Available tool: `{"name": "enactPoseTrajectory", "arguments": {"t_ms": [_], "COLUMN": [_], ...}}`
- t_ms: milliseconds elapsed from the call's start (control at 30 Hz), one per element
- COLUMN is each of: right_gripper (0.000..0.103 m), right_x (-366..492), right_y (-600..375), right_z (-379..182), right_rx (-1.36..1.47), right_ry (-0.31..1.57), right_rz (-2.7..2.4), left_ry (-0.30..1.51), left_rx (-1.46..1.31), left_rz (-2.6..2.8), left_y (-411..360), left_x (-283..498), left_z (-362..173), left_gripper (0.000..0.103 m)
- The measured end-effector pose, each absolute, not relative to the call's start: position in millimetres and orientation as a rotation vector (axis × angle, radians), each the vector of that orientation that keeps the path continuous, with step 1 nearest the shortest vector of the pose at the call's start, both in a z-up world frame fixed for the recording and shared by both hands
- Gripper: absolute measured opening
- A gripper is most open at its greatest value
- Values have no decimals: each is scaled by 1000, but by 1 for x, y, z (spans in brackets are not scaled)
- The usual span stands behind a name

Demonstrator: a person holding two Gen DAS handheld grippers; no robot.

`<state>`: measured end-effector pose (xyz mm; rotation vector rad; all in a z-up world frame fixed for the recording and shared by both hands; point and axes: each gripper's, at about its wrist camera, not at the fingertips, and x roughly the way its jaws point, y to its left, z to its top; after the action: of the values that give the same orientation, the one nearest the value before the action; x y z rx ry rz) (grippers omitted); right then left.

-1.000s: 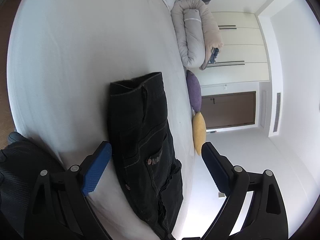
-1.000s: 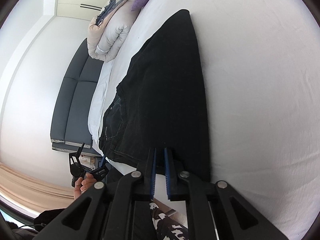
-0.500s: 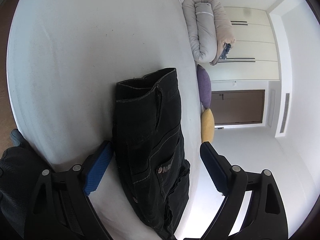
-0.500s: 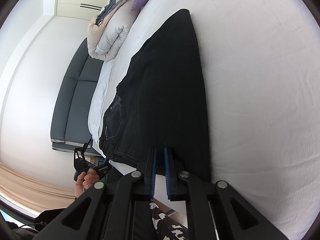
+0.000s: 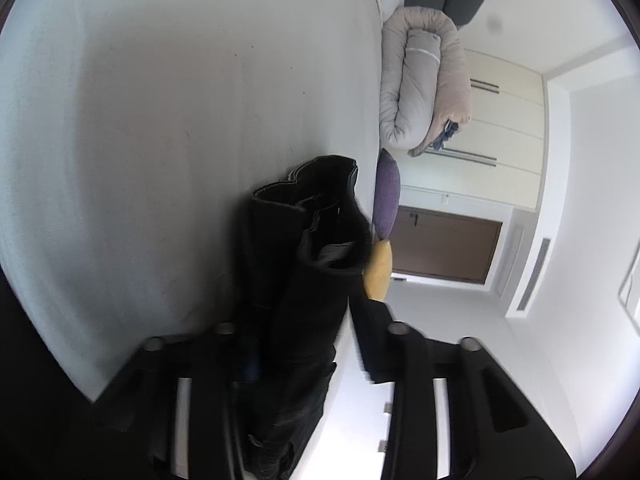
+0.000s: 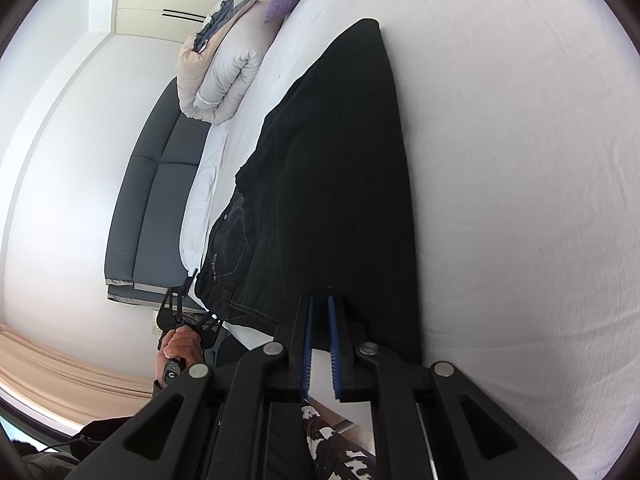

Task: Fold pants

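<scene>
Black pants point(image 6: 332, 184) lie lengthwise on the white bed point(image 6: 520, 160), legs stacked. My right gripper point(image 6: 319, 312) is shut on the pants' leg hem at the near bed edge. In the left wrist view the pants' waist end point(image 5: 308, 248) is bunched and lifted between the fingers of my left gripper point(image 5: 308, 340), which has closed in on the fabric; the image is blurred. The left gripper also shows in the right wrist view point(image 6: 192, 316), in a hand at the waistband.
A rolled beige and grey duvet point(image 5: 424, 84), a purple pillow point(image 5: 386, 194) and a yellow pillow point(image 5: 378, 274) lie along the bed's far side. A dark grey headboard point(image 6: 148, 200) stands at the head. A brown door point(image 5: 444, 250) is beyond.
My left gripper has moved onto the waist end and closed on it, lifting and bunching the fabric. The right gripper has kept still, shut on the hem.
</scene>
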<state>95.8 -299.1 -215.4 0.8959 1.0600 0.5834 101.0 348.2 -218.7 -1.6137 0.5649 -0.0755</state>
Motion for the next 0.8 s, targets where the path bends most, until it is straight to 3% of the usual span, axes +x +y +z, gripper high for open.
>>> {"name": "enactPoseTrajectory", "arguments": {"t_ms": [167, 267, 433, 600, 800], "right_gripper": [14, 21, 22, 22, 22], "right_x": [100, 109, 140, 188, 244], "right_y": [-292, -281, -260, -217, -182], "right_z": [-191, -172, -160, -155, -198], "right_rx": [858, 829, 809, 767, 887], "right_ry": [1034, 1011, 1013, 1032, 1166], "right_rz": [605, 639, 677, 748, 760], "left_ry": [580, 583, 581, 597, 645], "left_rx": [-1473, -1299, -1071, -719, -425], "left_rz": [-60, -62, -103, -193, -324], "left_y": [344, 332, 299, 225, 127], "left_x": [106, 110, 123, 138, 134], "left_z": [-198, -163, -109, -55, -47], "left_gripper": [16, 15, 15, 15, 15]}}
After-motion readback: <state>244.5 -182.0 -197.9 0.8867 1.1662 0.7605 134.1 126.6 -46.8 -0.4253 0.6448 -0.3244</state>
